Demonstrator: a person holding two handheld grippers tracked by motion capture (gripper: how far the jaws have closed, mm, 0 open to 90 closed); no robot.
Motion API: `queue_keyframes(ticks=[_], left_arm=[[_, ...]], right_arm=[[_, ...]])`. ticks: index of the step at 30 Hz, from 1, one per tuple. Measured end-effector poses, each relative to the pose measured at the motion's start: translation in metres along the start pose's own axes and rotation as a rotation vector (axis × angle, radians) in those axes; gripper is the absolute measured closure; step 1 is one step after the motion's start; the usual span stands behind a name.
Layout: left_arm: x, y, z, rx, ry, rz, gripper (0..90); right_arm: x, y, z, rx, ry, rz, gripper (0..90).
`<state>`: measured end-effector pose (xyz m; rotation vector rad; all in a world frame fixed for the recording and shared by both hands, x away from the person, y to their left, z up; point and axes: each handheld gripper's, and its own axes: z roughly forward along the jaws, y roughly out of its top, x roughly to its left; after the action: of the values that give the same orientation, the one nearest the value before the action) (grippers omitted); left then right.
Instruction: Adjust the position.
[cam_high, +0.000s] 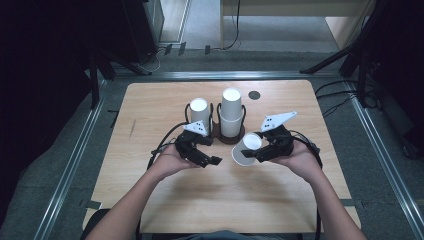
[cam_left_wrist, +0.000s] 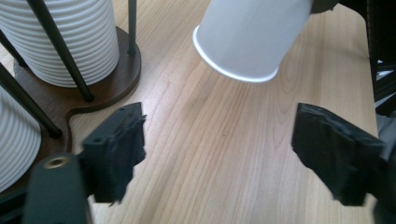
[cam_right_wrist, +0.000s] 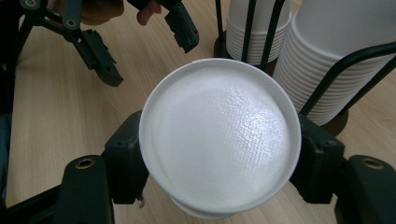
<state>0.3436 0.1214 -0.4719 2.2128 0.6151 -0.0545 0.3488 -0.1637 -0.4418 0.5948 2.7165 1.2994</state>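
High view: my right gripper (cam_high: 256, 153) fingers clamp one paper cup (cam_high: 246, 148) clear of the holder (cam_high: 227, 137), above the counter (cam_high: 165, 100); left gripper (cam_high: 210, 161) fingers gape empty. Setting it down remains.

Both forearms are reaching in from the near edge of the table and angling toward each other; the left hand (cam_high: 170, 160) is cupping the left gripper (cam_high: 212, 161) from beneath, its jaws standing wide apart with nothing between them, pointing toward the other hand; the right hand (cam_high: 300, 157) is gripping the right gripper (cam_high: 248, 152) from below, its jaws pointing left and pressing on the sides of a white paper cup (cam_right_wrist: 219, 140); cables are trailing back from both grippers.
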Motion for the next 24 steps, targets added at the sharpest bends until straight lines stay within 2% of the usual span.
queue_keyframes(ticks=[1,4,5,8,13,24], left_arm=[[0.001,0.0,0.002,0.012,0.0,-0.019,13.9],[0.001,0.0,0.004,0.0,-0.008,-0.011,12.9],[0.0,0.0,0.005,-0.015,-0.023,0.006,12.9],[-0.002,0.001,0.007,-0.027,-0.037,0.022,12.8],[-0.006,0.002,0.017,0.018,-0.063,0.049,10.6],[-0.012,0.004,0.026,0.008,-0.084,0.105,9.2]], right_arm=[[-0.002,-0.001,0.002,-0.001,0.007,0.004,31.6],[-0.001,-0.002,0.003,0.006,0.012,0.008,31.6],[0.0,-0.002,0.005,0.01,0.02,0.001,31.6],[0.001,-0.001,0.006,0.004,0.033,0.003,31.6],[0.004,-0.001,0.011,-0.003,0.054,-0.003,31.6],[0.013,0.005,0.02,-0.002,0.118,-0.003,31.7]])
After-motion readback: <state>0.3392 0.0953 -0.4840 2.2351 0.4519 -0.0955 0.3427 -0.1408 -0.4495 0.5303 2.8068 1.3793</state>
